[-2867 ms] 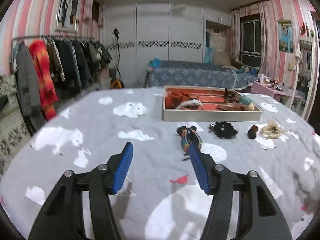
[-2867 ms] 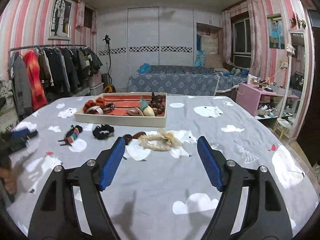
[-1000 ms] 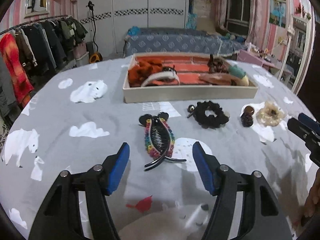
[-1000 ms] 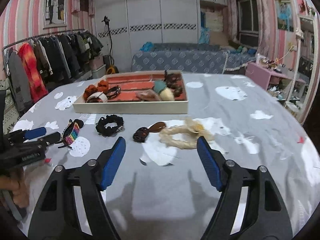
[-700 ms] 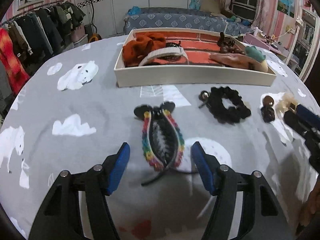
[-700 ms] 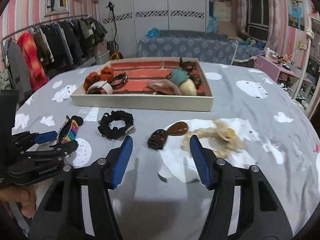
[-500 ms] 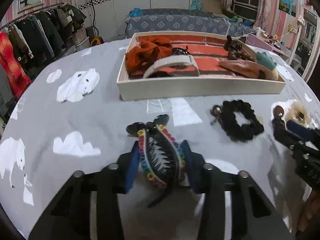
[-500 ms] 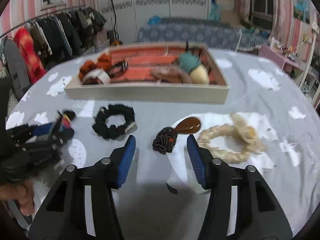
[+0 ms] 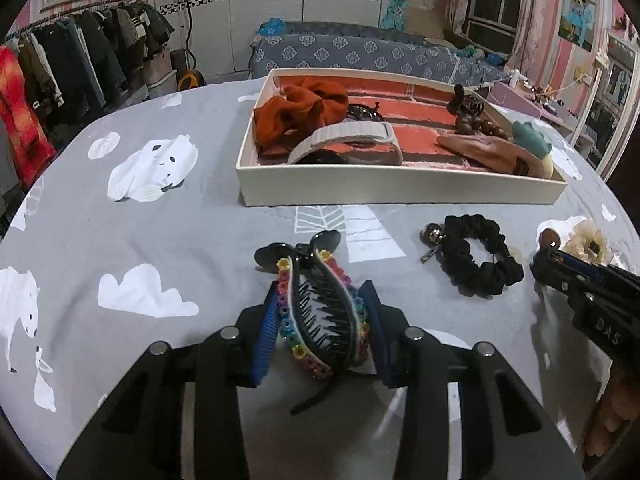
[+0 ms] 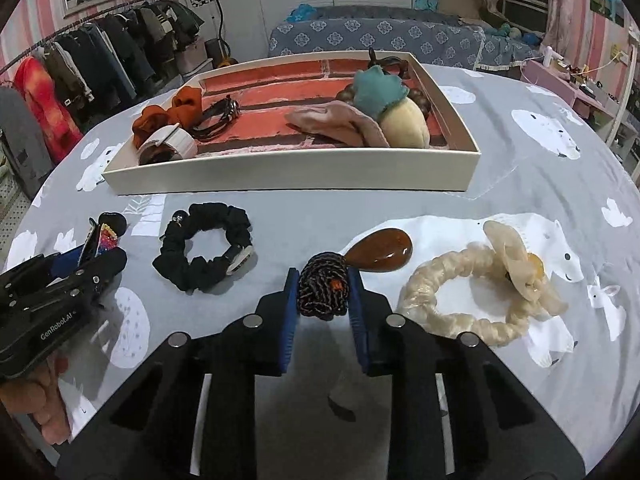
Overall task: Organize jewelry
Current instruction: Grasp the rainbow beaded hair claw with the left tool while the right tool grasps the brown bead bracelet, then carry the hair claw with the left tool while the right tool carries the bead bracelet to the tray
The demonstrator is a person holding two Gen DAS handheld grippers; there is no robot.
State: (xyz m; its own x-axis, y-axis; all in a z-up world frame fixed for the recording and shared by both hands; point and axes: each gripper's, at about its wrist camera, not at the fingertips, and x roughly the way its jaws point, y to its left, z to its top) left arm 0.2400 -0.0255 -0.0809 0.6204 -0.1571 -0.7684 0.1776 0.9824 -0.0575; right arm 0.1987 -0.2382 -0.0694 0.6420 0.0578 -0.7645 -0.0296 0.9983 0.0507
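Observation:
My left gripper [image 9: 322, 310] is shut on a black claw hair clip with rainbow beads [image 9: 320, 308], low on the grey tablecloth. My right gripper [image 10: 323, 286] is shut on a dark braided knot [image 10: 323, 289] joined to a brown teardrop piece [image 10: 380, 255]. A cream tray [image 9: 400, 194] with a red lining holds an orange scrunchie [image 9: 298, 114], a white band and other pieces. A black scrunchie [image 10: 206, 252] and a cream braided hair tie [image 10: 480, 284] lie loose on the cloth. The clip also shows in the right wrist view [image 10: 102, 238].
The table has a grey cloth with white bear and cloud prints [image 9: 152, 168]. A clothes rack [image 9: 60, 68] stands far left. A bed [image 9: 360, 52] is behind the tray. The left gripper's body [image 10: 48, 300] sits at the left in the right wrist view.
Both grippers moved forward and down to the table. The left jaws closed onto the rainbow clip. The right jaws closed onto the dark braided knot.

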